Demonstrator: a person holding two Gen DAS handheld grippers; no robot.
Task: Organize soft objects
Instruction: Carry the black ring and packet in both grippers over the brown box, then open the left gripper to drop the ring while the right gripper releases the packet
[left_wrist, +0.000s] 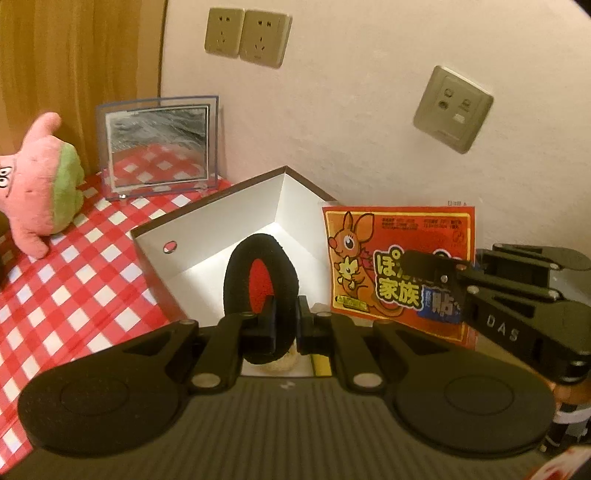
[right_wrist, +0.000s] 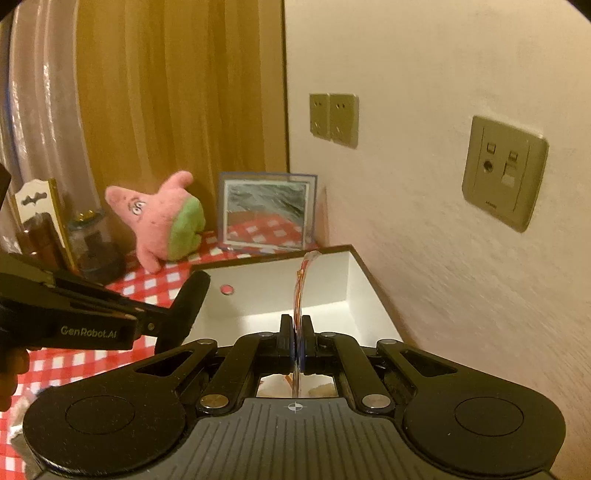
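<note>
Tongs, left: I've pinched the black hair band, upright over the white box.
Tongs, right: clamped on the warmer packet, edge-up to drop in.

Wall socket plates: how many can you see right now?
3. Two beige wall socket plates sit side by side, left one touching right one, above the picture frame. A third is apart, further right. Others may be out of view.
</note>
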